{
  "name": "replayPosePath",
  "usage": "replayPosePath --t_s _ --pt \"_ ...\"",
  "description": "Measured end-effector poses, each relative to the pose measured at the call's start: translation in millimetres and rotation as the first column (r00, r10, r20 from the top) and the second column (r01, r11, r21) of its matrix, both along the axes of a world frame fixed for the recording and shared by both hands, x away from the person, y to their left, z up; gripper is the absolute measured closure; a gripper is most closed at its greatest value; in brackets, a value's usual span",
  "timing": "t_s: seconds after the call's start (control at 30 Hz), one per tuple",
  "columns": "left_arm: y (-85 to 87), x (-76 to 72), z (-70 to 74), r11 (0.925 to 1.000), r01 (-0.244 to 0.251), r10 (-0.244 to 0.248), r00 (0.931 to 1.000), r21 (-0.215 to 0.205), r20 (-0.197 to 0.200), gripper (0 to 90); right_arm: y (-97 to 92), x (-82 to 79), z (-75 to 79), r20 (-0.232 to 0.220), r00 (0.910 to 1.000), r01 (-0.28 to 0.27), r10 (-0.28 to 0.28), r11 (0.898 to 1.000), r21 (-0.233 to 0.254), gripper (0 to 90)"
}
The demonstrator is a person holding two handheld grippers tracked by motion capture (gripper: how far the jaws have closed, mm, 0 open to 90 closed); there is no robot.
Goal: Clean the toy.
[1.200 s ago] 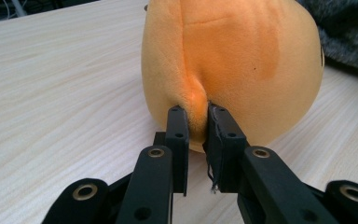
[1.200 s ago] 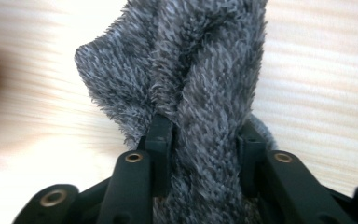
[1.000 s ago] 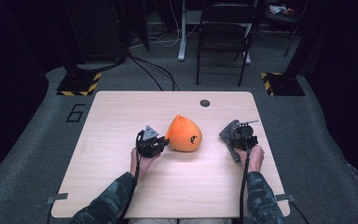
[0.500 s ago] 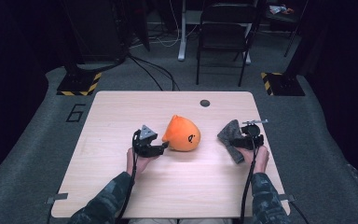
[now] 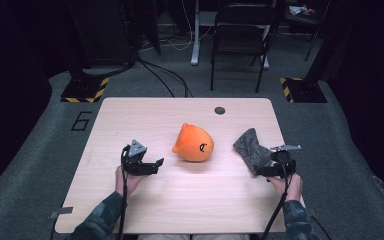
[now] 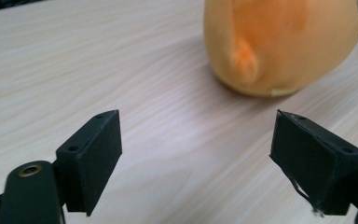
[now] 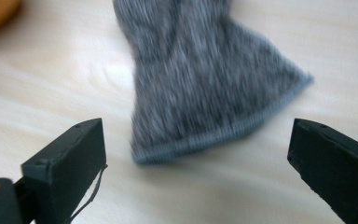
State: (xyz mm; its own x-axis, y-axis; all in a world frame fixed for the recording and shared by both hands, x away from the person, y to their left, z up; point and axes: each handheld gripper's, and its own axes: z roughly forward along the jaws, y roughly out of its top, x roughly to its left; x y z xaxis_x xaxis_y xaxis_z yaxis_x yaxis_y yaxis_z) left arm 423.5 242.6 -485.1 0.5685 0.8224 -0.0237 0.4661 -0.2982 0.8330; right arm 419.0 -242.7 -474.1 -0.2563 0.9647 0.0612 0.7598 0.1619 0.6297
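An orange plush ball [image 5: 194,143] with a small black mark lies at the middle of the wooden table [image 5: 130,120]. In the left gripper view it sits just ahead, orange plush ball [image 6: 279,42]. My left gripper [image 5: 156,164] is left of it, apart from it, its jaws just opened, nothing between them [image 6: 196,140]. A grey knitted cloth [image 5: 251,147] lies at the right. My right gripper [image 5: 261,171] stands at its near edge, jaws just opened wide [image 7: 196,140]. The cloth's hem [image 7: 200,140] lies before them, and the pads do not press it.
A round black hole [image 5: 220,110] sits near the table's far edge. A dark chair [image 5: 242,30] and cables stand on the floor behind. Yellow-black striped bases [image 5: 85,90] flank the far corners. Bare wood lies in front of the plush ball.
Both grippers have drawn back toward the person and outward. The left jaws came off the orange plush ball and the right jaws off the grey cloth; both pairs now stand open.
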Motion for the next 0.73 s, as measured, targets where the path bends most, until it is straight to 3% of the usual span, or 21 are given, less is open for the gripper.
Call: replayPosePath --t_s 0.1,0.2,0.27,0.57,0.73 --pt "14.1 -7.0 -6.4 0.9989 -0.01 0.01 0.9999 0.046 -0.007 14.9 -4.3 -9.1 -11.5 -0.017 0.9998 -0.009 0.008 1.0 -0.012 1.8" --pt "26.2 -9.1 -14.5 0.9987 -0.032 0.035 0.9978 0.04 -0.056 13.2 -6.8 -15.9 -18.2 -0.017 0.9998 -0.013 0.012 0.999 -0.039 1.4" --pt "31.9 -9.3 -21.0 0.9972 -0.038 0.042 0.9967 0.064 -0.069 12.9 -10.1 -18.8 -21.2 -0.014 0.9998 -0.017 0.016 0.999 -0.043 1.4" --pt "43.2 -1.4 -37.6 0.9917 -0.067 0.078 0.9913 0.11 -0.106 12.8 -20.1 -26.5 -40.9 -0.075 0.9968 -0.033 0.027 0.996 -0.077 0.0" --pt "44.6 1.9 -42.7 0.99 -0.057 0.073 0.9904 0.129 -0.117 12.2 -22.3 -29.1 -41.7 -0.061 0.9977 -0.035 0.031 0.997 -0.072 0.0"
